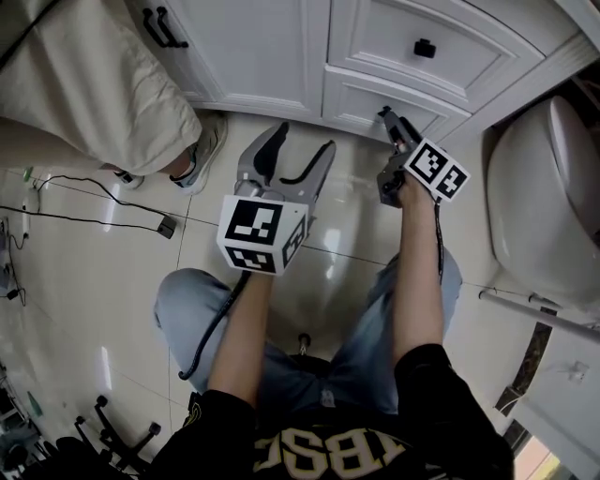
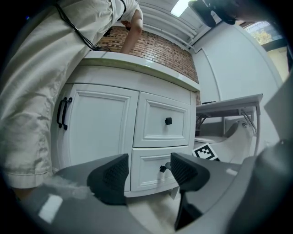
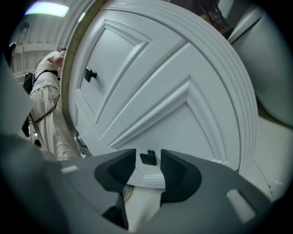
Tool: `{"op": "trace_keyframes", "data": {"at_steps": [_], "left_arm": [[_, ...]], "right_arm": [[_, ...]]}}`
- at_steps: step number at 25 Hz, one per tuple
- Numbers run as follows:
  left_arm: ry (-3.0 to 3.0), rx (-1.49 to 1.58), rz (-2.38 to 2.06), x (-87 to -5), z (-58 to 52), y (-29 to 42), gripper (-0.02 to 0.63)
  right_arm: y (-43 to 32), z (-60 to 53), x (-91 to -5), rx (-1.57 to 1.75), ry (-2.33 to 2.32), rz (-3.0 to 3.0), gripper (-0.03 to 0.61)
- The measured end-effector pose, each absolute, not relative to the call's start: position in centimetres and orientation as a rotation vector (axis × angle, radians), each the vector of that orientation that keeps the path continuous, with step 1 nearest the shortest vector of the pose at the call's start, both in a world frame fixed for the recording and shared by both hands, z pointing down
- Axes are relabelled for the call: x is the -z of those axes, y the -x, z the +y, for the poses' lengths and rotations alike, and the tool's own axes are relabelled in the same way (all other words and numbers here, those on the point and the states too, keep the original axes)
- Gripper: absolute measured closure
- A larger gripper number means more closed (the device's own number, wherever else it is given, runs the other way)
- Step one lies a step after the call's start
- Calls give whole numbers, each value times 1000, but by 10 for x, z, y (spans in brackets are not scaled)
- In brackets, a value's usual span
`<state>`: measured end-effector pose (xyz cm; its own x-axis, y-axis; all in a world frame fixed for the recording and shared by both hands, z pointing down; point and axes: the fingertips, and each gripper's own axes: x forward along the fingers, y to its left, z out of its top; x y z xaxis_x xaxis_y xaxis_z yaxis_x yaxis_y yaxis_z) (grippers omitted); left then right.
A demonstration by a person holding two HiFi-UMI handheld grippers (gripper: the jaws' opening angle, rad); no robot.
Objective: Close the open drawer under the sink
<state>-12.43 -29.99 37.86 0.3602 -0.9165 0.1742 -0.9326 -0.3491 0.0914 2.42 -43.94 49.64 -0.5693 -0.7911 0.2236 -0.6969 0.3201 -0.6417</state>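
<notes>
The white lower drawer (image 1: pixel 375 101) sits under the vanity's upper drawer (image 1: pixel 422 47); in the left gripper view the lower drawer (image 2: pixel 151 167) looks close to flush with the cabinet face. My right gripper (image 1: pixel 387 116) is at its small black knob. In the right gripper view that knob (image 3: pixel 148 158) lies between the jaws of the right gripper (image 3: pixel 148 167), with a thin gap on each side, so it is open. My left gripper (image 1: pixel 302 141) hangs open and empty over the floor in front of the cabinet, also visible as the left gripper (image 2: pixel 149 171).
A person in beige trousers (image 1: pixel 94 84) stands at the left by the cabinet door with the black handle (image 1: pixel 164 26). A white toilet (image 1: pixel 544 197) fills the right side. Cables (image 1: pixel 84 220) run across the tile floor at the left.
</notes>
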Motion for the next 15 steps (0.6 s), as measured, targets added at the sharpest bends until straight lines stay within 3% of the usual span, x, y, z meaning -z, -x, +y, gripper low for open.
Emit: {"op": "trace_keyframes", "data": {"at_steps": [8, 15], "left_arm": [[-2499, -16, -1625, -347, -270, 108, 322], [-2608, 61, -1572, -308, -225, 70, 322]], "right_arm": [[-32, -374, -421, 859, 1431, 2543, 359], [-45, -291, -345, 356, 1590, 2676, 293]]}}
